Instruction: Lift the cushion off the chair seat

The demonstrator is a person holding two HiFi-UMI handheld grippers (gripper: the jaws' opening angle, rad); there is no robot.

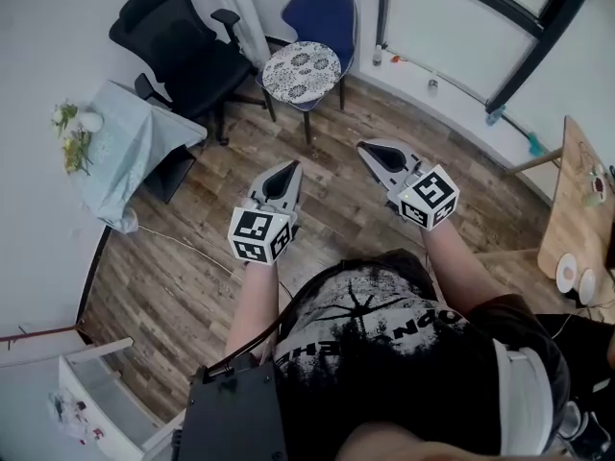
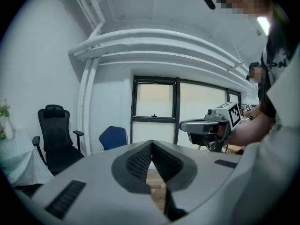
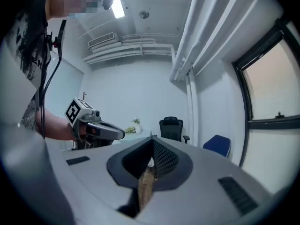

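Observation:
A round cushion with a dark flower pattern lies on the seat of a blue chair by the far wall. Both grippers hover over the wood floor well short of the chair, side by side and pointing toward it. My left gripper is shut with nothing between its pads, and so is my right gripper. In the left gripper view the jaws meet at their tips, with the blue chair beyond; its seat and cushion are hidden. In the right gripper view the jaws also meet.
A black office chair stands left of the blue one. A table with a pale blue cloth and flowers is at the left wall. A wooden table with dishes is at the right. A white cabinet sits near left.

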